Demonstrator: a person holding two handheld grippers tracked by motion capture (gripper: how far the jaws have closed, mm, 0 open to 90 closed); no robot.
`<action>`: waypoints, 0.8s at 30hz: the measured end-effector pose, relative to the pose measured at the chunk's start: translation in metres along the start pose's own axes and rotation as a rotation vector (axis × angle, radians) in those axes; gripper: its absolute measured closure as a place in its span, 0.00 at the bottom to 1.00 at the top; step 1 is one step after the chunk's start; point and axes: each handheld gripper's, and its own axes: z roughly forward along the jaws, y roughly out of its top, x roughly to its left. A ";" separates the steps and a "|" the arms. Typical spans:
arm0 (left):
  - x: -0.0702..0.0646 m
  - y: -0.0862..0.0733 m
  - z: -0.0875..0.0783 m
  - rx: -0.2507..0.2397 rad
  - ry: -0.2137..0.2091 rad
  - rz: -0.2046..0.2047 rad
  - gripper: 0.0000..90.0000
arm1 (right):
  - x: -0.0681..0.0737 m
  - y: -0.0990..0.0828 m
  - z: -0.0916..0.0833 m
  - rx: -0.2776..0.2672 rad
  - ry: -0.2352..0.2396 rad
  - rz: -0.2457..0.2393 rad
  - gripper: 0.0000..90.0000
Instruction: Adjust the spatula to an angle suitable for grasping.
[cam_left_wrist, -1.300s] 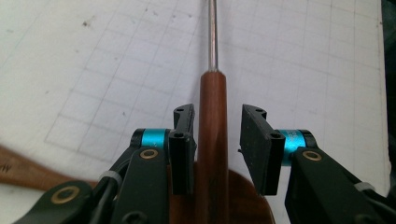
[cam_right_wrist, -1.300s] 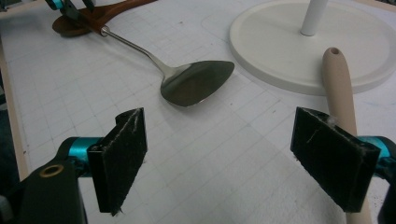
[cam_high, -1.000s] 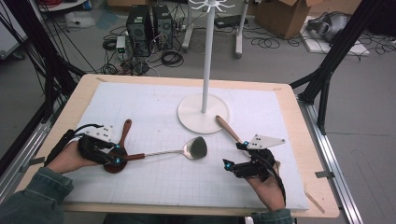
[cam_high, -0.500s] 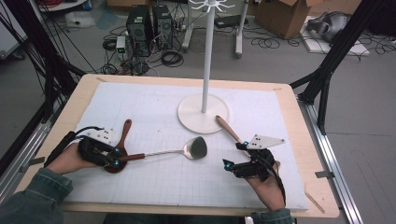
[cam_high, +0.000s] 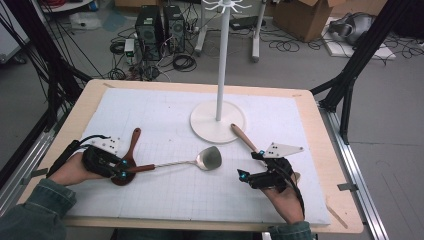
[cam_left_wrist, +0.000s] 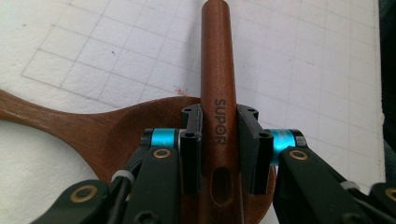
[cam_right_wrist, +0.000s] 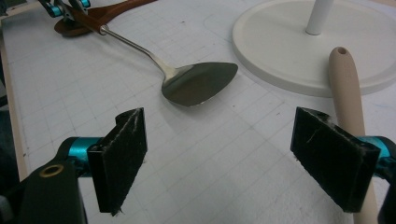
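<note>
Closing on the metal spatula's wooden handle (cam_left_wrist: 219, 116), the left gripper (cam_left_wrist: 219, 140) clamps it between its jaws; right gripper (cam_right_wrist: 233, 154) waits agape. Next, probably lifting toward the stand (cam_high: 218, 121) ahead.

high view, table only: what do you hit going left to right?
left gripper → wooden spoon → metal spatula → white stand base → light wooden handle → right gripper
</note>
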 end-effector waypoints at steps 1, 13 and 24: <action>0.000 0.000 -0.001 -0.004 -0.001 0.006 0.80 | 0.000 0.001 0.000 0.008 -0.007 0.000 0.20; -0.003 0.005 -0.010 -0.025 0.007 0.009 0.80 | 0.012 0.020 0.002 -0.014 0.032 -0.049 0.20; -0.005 0.010 -0.014 -0.029 0.009 0.023 0.80 | 0.018 0.029 0.008 -0.027 0.066 -0.062 0.20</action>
